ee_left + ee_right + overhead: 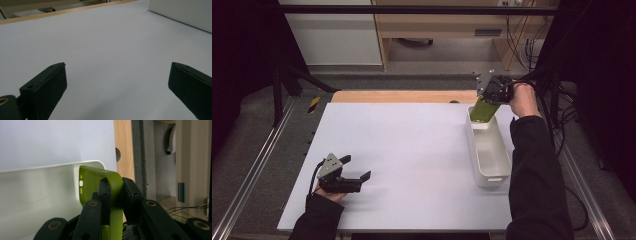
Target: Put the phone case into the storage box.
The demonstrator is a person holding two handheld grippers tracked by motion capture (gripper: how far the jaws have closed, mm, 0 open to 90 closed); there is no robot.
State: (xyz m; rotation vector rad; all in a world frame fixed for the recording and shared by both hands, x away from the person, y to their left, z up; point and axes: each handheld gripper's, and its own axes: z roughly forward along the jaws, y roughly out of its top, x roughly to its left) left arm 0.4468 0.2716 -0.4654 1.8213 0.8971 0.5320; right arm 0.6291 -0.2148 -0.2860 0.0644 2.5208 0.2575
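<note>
A lime-green phone case (483, 109) hangs over the far end of a long white bin (495, 161) at the table's right. My right gripper (490, 98) is shut on one edge of the case. In the right gripper view the green phone case (111, 185) is pinched between the two black jaws, its free end reaching into the white bin (37, 190). My left gripper (358, 168) rests low at the front left of the table, open with nothing between its fingers. In the left gripper view the two black fingertips (47, 85) stand wide apart over the bare white table (107, 50).
A white sheet covers the table (412, 150), with a wooden strip (402, 96) along its far edge. Metal rails run down both sides. Cables hang at the far right. The bin's side wall (182, 12) lies ahead of the left gripper.
</note>
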